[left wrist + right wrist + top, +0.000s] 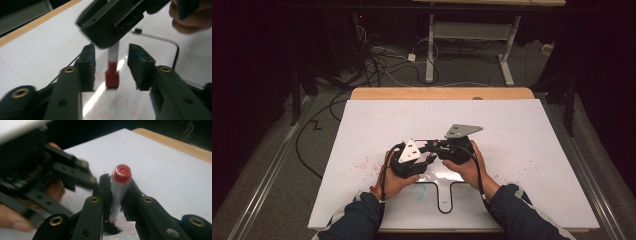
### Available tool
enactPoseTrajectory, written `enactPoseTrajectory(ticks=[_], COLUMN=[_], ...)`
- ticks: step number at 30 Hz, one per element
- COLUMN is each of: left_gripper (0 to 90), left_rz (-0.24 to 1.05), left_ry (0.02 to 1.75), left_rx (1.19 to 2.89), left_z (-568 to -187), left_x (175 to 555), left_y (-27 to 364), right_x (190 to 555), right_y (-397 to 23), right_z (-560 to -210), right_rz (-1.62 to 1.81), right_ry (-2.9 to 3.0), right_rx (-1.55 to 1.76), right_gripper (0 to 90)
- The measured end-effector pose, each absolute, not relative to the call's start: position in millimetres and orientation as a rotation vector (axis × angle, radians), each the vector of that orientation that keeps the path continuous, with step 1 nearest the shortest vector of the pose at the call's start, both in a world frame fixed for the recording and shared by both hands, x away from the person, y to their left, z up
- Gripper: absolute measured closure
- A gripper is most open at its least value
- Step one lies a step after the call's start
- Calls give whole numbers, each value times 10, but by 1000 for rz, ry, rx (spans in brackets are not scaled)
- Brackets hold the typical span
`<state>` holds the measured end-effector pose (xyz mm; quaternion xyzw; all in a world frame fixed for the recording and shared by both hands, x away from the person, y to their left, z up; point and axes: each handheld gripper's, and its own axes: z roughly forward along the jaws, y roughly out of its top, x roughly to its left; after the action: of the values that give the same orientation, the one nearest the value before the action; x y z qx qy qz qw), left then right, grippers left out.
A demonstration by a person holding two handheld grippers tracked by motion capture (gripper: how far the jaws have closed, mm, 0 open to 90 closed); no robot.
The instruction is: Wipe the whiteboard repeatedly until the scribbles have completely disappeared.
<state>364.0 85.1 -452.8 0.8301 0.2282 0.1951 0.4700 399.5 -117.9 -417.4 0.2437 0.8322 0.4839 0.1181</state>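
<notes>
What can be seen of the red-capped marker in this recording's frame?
The marker is a slim white barrel with a glossy red end and a red cap at the other end. It stands nearly upright over the white board, clamped at mid-barrel by the right tool. The left tool stands open around the cap end, its pads apart from it.

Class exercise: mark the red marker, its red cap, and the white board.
red marker [119,192], right gripper view, white barrel.
red cap [112,79], left gripper view, its side.
white board [522,130], high view, bare surface.
</notes>
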Motion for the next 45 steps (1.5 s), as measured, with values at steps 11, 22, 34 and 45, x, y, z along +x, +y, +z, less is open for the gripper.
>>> enactPoseTrajectory(ticks=[11,22,34,45], left_gripper=[197,189,189,189], left_rz=[601,642,637,633], left_ry=[748,814,783,773], left_rx=[2043,2037,2094,2090], left_z=[-4597,-4645,-4730,-4720], left_x=[3179,2907,2986,2977], left_y=[1635,1897,1834,1831], right_x=[3928,3796,3906,3711], right_y=[-1066,-999,-1012,-824], right_z=[-4241,-4211,-4192,-4192], right_rz=[1176,1245,1153,1158], right_ry=[2459,2637,2554,2623], right_rx=[612,564,609,517], right_gripper=[810,810,810,810])
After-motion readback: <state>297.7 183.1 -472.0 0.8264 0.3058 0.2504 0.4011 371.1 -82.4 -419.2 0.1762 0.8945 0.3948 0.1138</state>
